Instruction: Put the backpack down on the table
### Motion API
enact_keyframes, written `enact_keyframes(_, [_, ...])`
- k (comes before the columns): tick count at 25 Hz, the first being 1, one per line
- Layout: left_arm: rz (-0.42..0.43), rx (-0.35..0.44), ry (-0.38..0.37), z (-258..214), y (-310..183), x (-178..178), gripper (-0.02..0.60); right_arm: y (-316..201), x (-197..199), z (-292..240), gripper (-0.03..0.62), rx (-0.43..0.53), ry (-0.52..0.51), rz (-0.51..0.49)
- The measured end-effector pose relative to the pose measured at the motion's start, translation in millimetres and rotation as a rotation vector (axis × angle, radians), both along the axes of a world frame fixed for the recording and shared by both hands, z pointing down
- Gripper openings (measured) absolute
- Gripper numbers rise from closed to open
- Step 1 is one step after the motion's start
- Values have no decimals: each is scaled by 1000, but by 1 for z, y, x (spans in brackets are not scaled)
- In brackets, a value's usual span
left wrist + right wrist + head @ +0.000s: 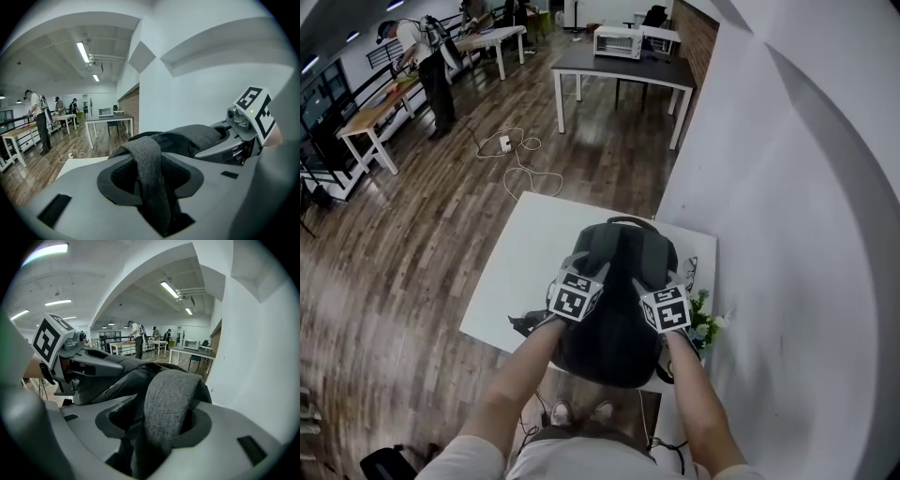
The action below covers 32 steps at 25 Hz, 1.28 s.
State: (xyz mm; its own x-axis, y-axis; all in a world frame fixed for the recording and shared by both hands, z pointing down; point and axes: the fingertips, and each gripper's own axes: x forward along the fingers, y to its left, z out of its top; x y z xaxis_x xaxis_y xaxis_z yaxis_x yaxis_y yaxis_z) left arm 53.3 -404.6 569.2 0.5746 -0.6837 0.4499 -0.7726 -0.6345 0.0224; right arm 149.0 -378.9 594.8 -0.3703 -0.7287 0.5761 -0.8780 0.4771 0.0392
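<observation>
A dark grey backpack (619,281) lies on the white table (530,258), its top handle pointing away from me. My left gripper (579,274) sits over its left shoulder strap (147,159), and that strap runs loosely through the gap between the open jaws. My right gripper (660,281) stands over the right shoulder strap (168,404), which drapes between its wide-open jaws without being pinched. Each gripper view shows the other gripper close by, the right gripper (243,136) and the left gripper (70,364), both low over the pack.
A white wall (787,234) runs close along the table's right side, with a small green plant (705,321) at the table's right edge. Beyond the table are wood floor with loose cables (520,159), a dark table (619,70) carrying a microwave, and a person (431,66) at far benches.
</observation>
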Motion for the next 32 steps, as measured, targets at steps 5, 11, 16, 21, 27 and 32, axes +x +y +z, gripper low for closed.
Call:
enact_keyframes(5, [4,43,-34,4,-5,0,172,2,10,-1,241,16,11,25])
enact_keyframes(11, [54,51,-82,19,1,3,293,7,10,-4,253,30,-3,19])
enact_keyframes(16, [34,41,-55,17,7,-3,335,15,15,-11,256,52,10,29])
enact_keyframes(21, [59,48,-84,22,12,-2,362,19,18,-18,256,114,85,54])
enact_keyframes(27, [57,40,-75,21,21,-6,368,27,27,-47,256,222,144,107])
enact_keyframes(32, [29,46,-25,5,28,-13,368,37,35,-60,253,228,61,154])
